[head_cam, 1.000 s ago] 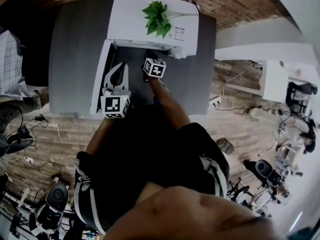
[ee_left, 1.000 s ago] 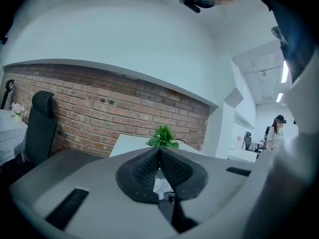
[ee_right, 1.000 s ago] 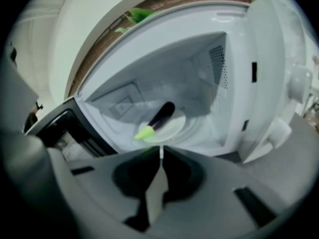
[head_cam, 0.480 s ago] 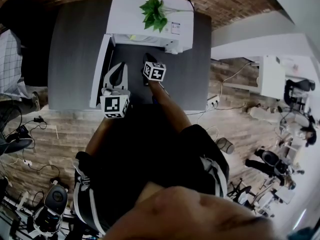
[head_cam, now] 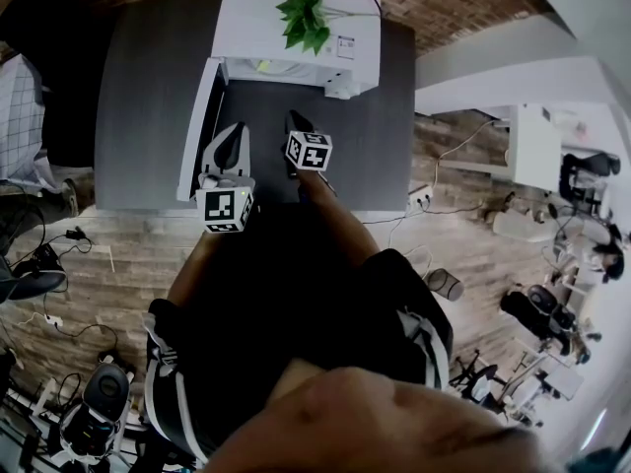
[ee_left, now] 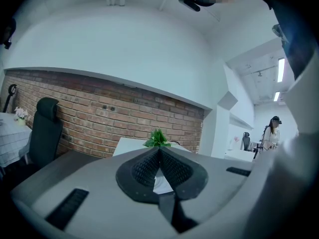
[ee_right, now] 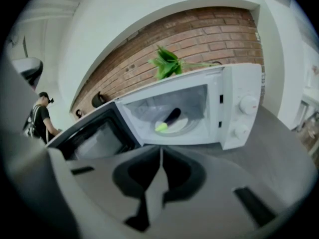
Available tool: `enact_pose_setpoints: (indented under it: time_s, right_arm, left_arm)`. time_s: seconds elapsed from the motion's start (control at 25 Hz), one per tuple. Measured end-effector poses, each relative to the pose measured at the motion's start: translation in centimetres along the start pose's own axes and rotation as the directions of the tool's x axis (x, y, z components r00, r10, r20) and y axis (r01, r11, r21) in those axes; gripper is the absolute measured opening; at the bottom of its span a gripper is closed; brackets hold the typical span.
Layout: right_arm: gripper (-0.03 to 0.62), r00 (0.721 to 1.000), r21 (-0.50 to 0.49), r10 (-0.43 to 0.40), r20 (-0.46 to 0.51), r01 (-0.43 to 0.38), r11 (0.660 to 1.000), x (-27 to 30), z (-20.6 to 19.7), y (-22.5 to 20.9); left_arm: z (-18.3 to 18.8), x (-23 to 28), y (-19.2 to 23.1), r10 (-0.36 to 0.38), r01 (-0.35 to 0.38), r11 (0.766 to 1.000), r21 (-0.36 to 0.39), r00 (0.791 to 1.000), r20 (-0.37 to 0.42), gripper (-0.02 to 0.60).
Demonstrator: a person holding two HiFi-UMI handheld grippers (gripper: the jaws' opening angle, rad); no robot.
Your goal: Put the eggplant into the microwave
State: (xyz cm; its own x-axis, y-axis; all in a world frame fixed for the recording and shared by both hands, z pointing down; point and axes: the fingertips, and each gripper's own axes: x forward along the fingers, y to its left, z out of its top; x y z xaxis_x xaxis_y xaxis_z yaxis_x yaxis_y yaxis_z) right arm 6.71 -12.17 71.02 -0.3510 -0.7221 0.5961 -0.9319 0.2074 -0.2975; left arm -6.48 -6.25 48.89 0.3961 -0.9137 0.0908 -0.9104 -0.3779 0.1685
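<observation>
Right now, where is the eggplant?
Right gripper view: the dark, green-capped eggplant lies on the round plate inside the open white microwave, left of its control knobs.

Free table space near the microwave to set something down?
Bare table left of the open door, and front-right of the microwave. Crowded: the strip before the cavity holds the left gripper and right gripper; the eggplant lies on the turntable.

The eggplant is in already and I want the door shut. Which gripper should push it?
Probably the left. The left gripper sits right beside the open door, jaws together and empty. The right gripper is in front of the microwave opening, farther from the door.
</observation>
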Motion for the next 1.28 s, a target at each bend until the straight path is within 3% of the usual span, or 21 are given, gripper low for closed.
enact_pose_setpoints:
  time_s: [0.8,1.28]
  right_arm:
    - [0.043,0.987,-0.040,0.074,0.140,-0.069,0.997,-10.3,3.1,4.1]
    - [0.043,0.968,-0.043,0.101,0.230,-0.093,0.995,-16.3,4.9,5.9]
  left_arm:
    - [-0.9,-1.6,-2.2,-0.061,0.061,0.998,0.014,0.998,-0.010,0.035]
    - [-1.2,-1.7,-2.3,-0.051,0.052,0.998,0.042,0.999,-0.013,0.035]
